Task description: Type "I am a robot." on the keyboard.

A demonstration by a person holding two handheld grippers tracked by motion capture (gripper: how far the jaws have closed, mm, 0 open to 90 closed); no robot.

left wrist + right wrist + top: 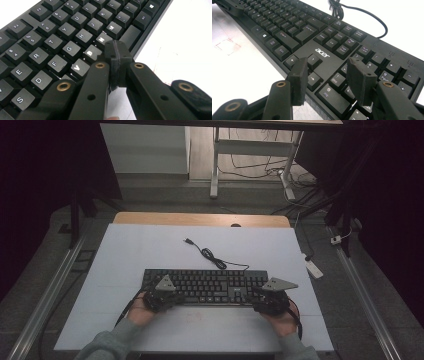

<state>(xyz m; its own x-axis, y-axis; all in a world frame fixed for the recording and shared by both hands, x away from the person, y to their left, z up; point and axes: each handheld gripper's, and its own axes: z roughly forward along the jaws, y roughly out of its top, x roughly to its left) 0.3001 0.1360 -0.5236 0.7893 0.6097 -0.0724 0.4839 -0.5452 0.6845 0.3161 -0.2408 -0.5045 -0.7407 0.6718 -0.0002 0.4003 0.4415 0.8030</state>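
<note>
A black Acer keyboard (205,285) lies across the white table top, its cable (210,254) curling away to a loose USB plug (188,240). My left gripper (161,296) rests at the keyboard's left front. In the left gripper view the keyboard (50,42) shows close up, and the left gripper (115,53) is shut with its pads pressed together, tips just over the B and N keys by the space bar. My right gripper (267,299) is at the right front. It stands open (328,67) above the arrow keys and number pad of the keyboard (307,30).
The white sheet (150,250) covers a wooden table (200,219). Faint red marks (227,46) lie on the sheet in front of the keyboard. A power strip (314,268) sits on the floor at the right, and desk legs (215,170) stand behind.
</note>
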